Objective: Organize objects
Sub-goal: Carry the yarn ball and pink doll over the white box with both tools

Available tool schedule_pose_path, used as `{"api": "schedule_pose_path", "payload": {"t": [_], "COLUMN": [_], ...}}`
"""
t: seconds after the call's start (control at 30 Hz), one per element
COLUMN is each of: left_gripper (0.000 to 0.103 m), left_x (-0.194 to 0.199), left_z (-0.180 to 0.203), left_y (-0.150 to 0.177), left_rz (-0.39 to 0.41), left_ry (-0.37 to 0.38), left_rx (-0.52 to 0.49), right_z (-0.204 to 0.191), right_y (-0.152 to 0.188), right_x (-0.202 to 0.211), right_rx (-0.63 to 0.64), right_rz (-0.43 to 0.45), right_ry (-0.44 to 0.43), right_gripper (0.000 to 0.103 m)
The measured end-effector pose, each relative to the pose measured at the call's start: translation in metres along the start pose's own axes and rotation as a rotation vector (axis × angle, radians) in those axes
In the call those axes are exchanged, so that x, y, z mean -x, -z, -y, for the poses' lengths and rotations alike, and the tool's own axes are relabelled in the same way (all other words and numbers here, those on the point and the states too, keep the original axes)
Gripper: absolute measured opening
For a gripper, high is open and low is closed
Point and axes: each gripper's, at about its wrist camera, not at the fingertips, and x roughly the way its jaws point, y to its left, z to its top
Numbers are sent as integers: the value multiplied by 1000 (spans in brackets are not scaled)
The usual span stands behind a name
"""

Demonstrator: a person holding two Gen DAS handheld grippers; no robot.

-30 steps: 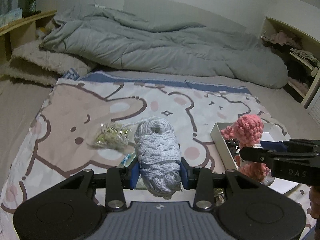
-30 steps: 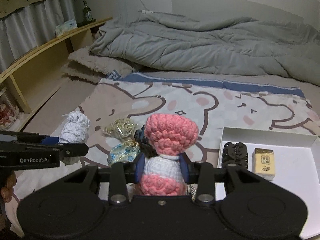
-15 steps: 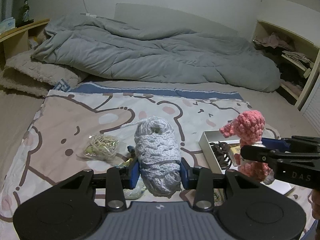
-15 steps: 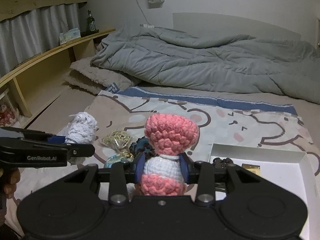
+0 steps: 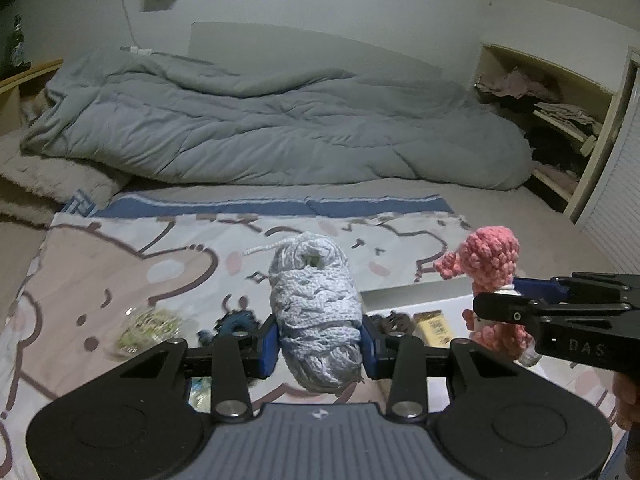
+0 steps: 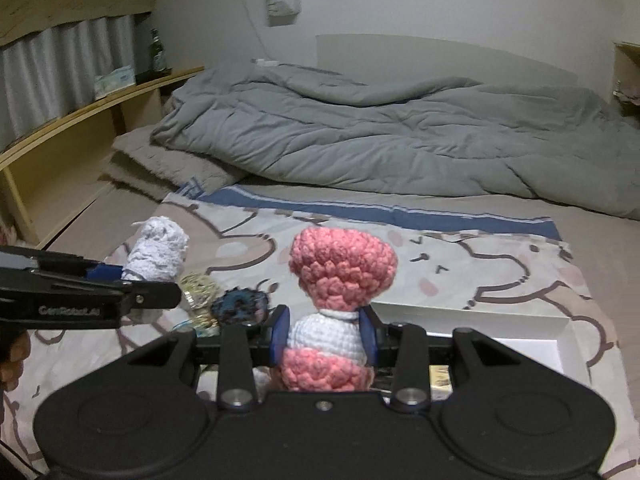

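1. The left claw (image 5: 318, 350) is closed on a pale blue yarn ball (image 5: 314, 312), held clear above the blanket (image 5: 120, 276).
2. The right claw (image 6: 324, 340) is closed on a pink crochet doll (image 6: 340, 308) at its white middle, near the white box's (image 6: 520, 330) left end.
3. On the blanket between the claws lie a gold bundle (image 5: 148, 326) and a dark blue item (image 6: 240, 306).
4. The blanket's far edge meets the bed (image 5: 500, 208); a grey duvet (image 5: 260, 128) lies beyond.
5. Only the left view shows the box contents: a yellow packet (image 5: 434, 324) beside a dark object (image 5: 394, 320).
6. Only the right view shows the box's far right corner.
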Motion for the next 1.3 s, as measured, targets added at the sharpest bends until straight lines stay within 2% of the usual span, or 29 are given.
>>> {"api": "schedule_pose_path", "payload": {"t": [0.47,0.8,0.93,1.17,1.3], "left_gripper": [41,41,41,41,41], "left_x": [-45,-101,-130,-193,-224], "left_z": [55,104,120,136,143], "left_y": [-39,-60,-55,-27,-10], "left_rz": [-6,-73,-131,-240,-280], "left_ry": [61,204,278,401,433], "left_rx": [-83,-63,-23,51,60], "right_z": [85,140,158,182,189], "right_y": [-9,1,7,28,42], "right_x": [-14,-29,-41,-76,-93], "right_rx": [-81,-93,-81,-30,-11], "right_rz": [4,-38,-75,-194,-209], "right_ry": [113,226,269,328,327], "right_gripper": [39,39,39,39,39]}}
